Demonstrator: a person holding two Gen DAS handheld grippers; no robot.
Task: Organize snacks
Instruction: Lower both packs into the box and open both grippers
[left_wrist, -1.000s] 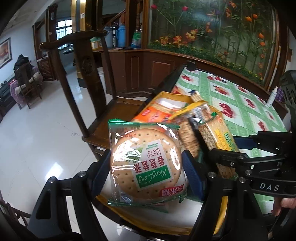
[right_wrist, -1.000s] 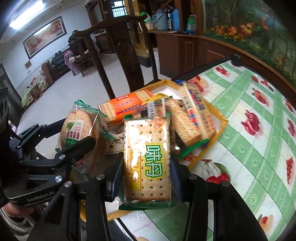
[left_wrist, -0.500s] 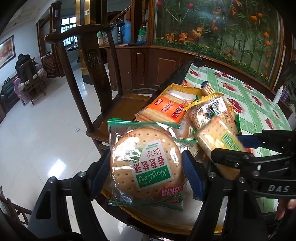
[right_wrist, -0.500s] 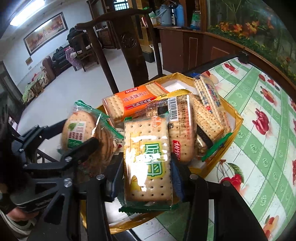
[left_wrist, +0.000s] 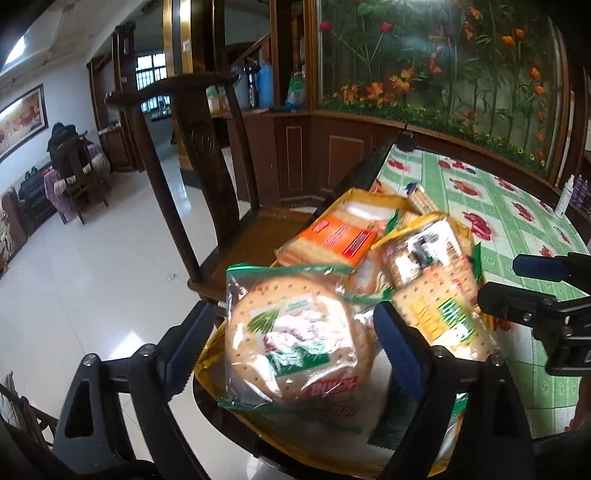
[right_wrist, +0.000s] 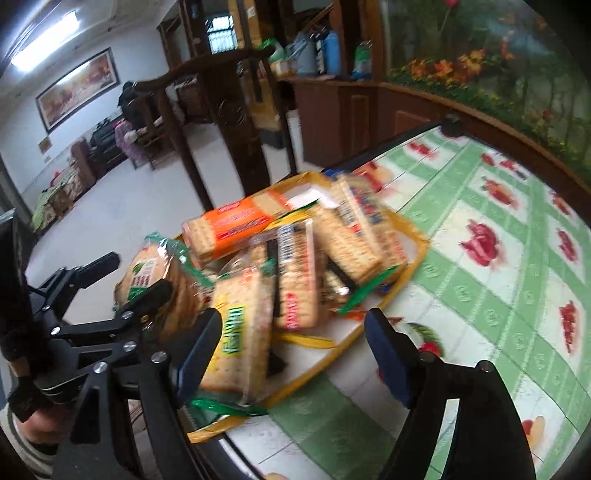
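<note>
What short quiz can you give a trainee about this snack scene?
1. True or false: the right claw is shut on a packet.
2. The rim of the tray is: A red, B yellow, C blue.
3. Fill in: the round biscuit packet lies between the fingers of the ____ claw.
Key: 1 false, it is open; 2 B; 3 left claw.
</note>
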